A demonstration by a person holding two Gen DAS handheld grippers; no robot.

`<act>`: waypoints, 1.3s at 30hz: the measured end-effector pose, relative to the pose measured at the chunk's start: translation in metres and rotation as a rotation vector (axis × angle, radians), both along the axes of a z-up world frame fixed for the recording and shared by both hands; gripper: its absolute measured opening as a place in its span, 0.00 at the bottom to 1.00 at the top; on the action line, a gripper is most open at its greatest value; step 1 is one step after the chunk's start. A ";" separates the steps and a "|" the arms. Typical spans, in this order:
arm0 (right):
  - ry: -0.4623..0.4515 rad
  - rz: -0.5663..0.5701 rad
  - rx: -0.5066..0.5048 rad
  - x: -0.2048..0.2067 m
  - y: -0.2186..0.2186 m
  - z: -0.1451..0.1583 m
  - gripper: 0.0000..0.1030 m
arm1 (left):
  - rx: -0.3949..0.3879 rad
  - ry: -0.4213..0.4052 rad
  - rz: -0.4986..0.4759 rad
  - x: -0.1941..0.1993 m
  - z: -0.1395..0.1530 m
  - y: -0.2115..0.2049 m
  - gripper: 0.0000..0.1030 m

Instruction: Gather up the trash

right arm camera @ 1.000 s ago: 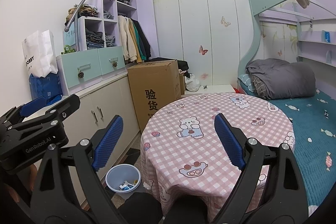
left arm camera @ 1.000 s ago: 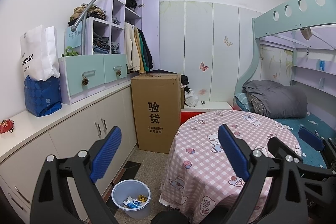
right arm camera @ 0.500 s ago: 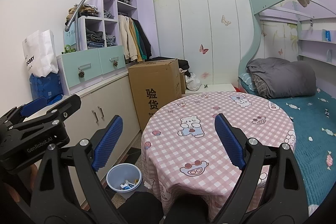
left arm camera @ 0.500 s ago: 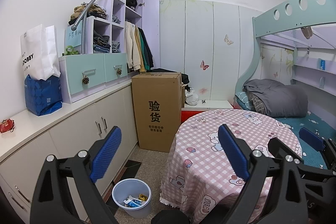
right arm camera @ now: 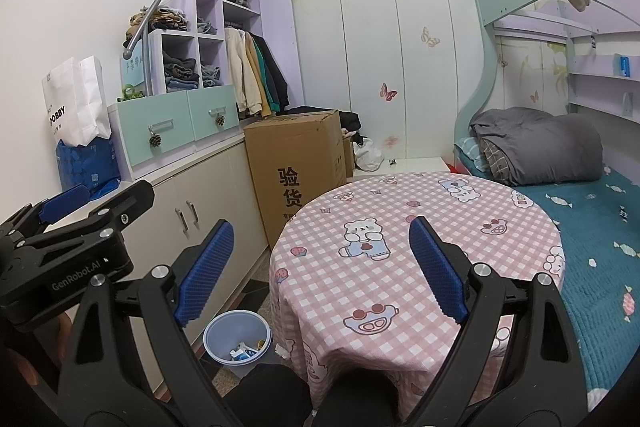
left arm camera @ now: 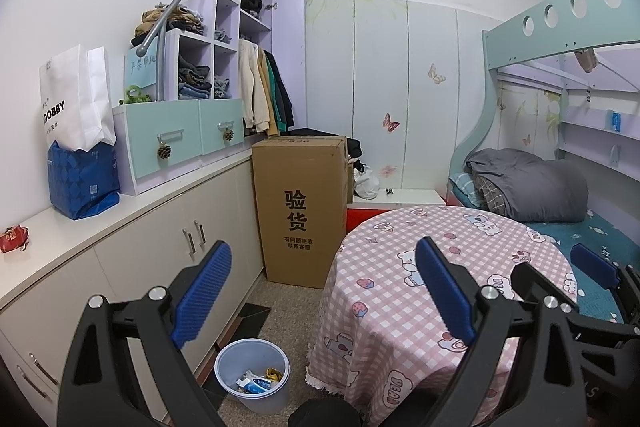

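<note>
A pale blue trash bin [left arm camera: 253, 375] stands on the floor between the cabinets and the round table; it also shows in the right wrist view [right arm camera: 237, 341]. It holds a few wrappers [left arm camera: 256, 381]. A red wrapper [left arm camera: 13, 238] lies on the countertop at far left. My left gripper [left arm camera: 320, 291] is open and empty, held above the bin and the table edge. My right gripper [right arm camera: 320, 267] is open and empty over the table [right arm camera: 460, 227]. Each gripper shows at the edge of the other's view.
A tall cardboard box [left arm camera: 302, 211] stands behind the bin. White cabinets [left arm camera: 168, 251] run along the left wall, with a blue bag [left arm camera: 82, 179] and white paper bag on top. A bunk bed [left arm camera: 560, 195] with a grey duvet fills the right side.
Both views have shifted very slightly; the grippers stay open and empty and nothing in the room has moved.
</note>
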State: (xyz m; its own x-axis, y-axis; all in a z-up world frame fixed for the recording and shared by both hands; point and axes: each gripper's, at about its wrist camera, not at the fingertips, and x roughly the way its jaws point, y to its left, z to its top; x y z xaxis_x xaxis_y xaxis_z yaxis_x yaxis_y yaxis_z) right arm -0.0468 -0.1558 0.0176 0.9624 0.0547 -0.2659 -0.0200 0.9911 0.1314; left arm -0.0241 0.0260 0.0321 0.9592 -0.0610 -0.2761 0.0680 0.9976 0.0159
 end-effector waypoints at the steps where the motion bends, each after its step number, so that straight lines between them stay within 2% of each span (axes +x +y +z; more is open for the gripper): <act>1: 0.000 0.000 0.000 0.000 0.000 0.000 0.85 | -0.001 0.001 0.000 0.000 -0.001 0.001 0.89; 23: 0.001 -0.001 0.001 0.000 0.000 0.001 0.86 | 0.000 0.006 0.000 0.000 -0.003 0.001 0.89; 39: 0.037 -0.006 0.033 0.017 -0.008 -0.018 0.87 | 0.028 0.034 -0.009 0.019 -0.012 0.000 0.89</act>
State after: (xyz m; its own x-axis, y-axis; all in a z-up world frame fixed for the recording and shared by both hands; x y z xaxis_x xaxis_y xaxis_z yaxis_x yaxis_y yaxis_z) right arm -0.0301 -0.1636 -0.0002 0.9522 0.0583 -0.2997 -0.0085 0.9863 0.1648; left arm -0.0055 0.0259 0.0197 0.9488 -0.0618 -0.3097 0.0782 0.9961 0.0409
